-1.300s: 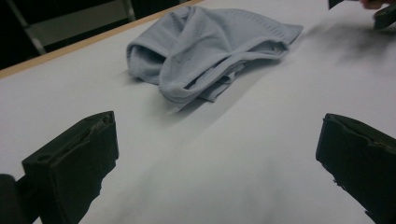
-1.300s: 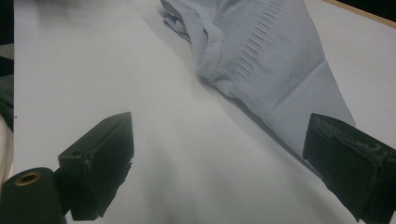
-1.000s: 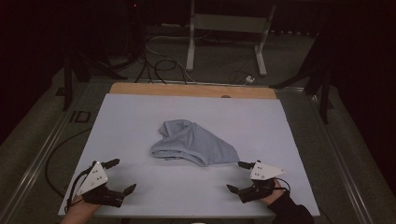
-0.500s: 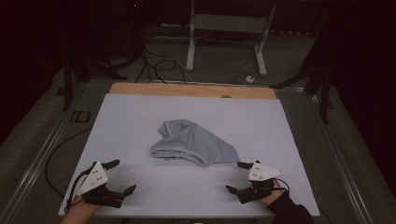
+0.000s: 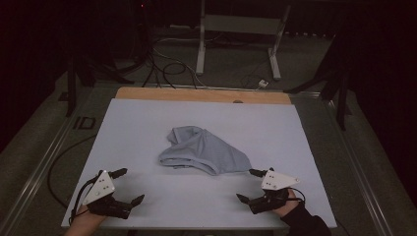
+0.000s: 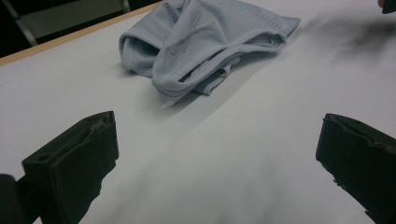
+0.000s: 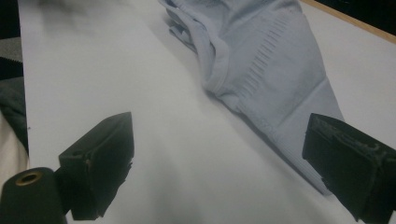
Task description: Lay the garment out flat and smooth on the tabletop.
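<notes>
While the surface (image 5: 147, 123) takes most of the high view, it is covered with a pale sheet, and a strip of bare wood shows along its far edge. On the floor beyond it stand a metal frame (image 5: 238, 34) and some loose cables (image 5: 167, 69).

A grey-blue cloth (image 5: 204, 155) lies crumpled near the middle of the surface, a little toward the person's right. It is folded over itself, with a thick hem running along its near side; in the left gripper view the cloth (image 6: 205, 42) lies well ahead of the jaws, and in the right gripper view the cloth (image 7: 261, 65) reaches close to the right jaw.

The left tongs (image 5: 129, 186) rest at the near left corner, well apart from the cloth. Their jaws stand wide apart and hold nothing.

The right tongs (image 5: 248, 185) sit at the near right side, just beside the cloth's right tip, with the upper jaw very near it. Their jaws are also spread wide and grip nothing.
</notes>
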`<state>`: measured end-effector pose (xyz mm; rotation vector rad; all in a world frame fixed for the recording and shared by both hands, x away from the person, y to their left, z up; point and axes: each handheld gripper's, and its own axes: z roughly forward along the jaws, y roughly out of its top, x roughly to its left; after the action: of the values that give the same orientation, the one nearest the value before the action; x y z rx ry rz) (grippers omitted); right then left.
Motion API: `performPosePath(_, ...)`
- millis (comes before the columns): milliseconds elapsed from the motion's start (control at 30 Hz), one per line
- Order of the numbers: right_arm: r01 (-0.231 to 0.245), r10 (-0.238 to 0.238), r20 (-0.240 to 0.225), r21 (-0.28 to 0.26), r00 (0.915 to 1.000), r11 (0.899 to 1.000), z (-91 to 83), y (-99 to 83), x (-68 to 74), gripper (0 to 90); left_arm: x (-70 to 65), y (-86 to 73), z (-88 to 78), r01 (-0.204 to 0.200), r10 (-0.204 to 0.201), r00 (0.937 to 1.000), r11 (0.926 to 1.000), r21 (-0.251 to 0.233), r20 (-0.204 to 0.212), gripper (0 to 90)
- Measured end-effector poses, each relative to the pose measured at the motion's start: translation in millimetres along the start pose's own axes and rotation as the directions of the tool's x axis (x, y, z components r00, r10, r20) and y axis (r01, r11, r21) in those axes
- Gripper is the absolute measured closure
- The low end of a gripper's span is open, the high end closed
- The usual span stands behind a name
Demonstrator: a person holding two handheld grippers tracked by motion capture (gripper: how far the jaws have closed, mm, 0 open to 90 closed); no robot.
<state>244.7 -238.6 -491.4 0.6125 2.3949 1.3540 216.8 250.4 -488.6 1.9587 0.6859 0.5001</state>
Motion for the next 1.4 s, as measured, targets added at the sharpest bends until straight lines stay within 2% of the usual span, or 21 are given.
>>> performPosePath(200, -0.001, 0.001, 0.014, -0.005, 0.9999, 1.000, -3.7, 8.4, 1.2, 9.2, 0.1, 0.0, -1.0, 0.000, 0.000, 1.0000, 1.0000, -0.001, 0.000, 0.3)
performPosePath(467, 0.035, -0.035, 0.021, -0.002, 0.9992, 0.999, -4.7, 30.1, 3.4, 9.2, 0.0, 0.4, -1.1, -0.003, 0.003, 1.0000, 1.0000, 0.000, 0.000, 0.3)
performPosePath(567, 0.061, -0.061, 0.019, 0.002, 0.9979, 0.998, -4.1, 37.5, 1.4, 9.2, -0.5, 0.4, -0.9, -0.004, 0.004, 1.0000, 1.0000, 0.002, -0.001, 0.3)
performPosePath(633, 0.057, -0.057, 0.018, -0.007, 0.9982, 0.998, -3.8, 42.3, 0.0, 9.2, -0.5, 0.7, -0.9, -0.007, 0.007, 1.0000, 1.0000, 0.002, -0.002, 0.3)
performPosePath(767, 0.083, -0.082, 0.016, -0.013, 0.9965, 0.997, -2.2, 52.2, -2.4, 9.2, -0.3, 0.7, -0.8, -0.004, 0.004, 1.0000, 1.0000, 0.001, -0.001, 0.3)
performPosePath(1167, 0.145, -0.144, 0.015, -0.050, 0.9894, 0.988, 11.8, 88.6, -10.6, 9.3, -0.1, 0.4, -1.0, -0.004, 0.004, 1.0000, 1.0000, 0.000, 0.003, 0.3)
performPosePath(1400, 0.176, -0.177, -0.011, -0.054, 0.9842, 0.983, 26.6, 105.7, -14.4, 9.4, -0.4, 0.8, -0.9, -0.002, 0.002, 1.0000, 1.0000, -0.003, 0.006, 0.3)
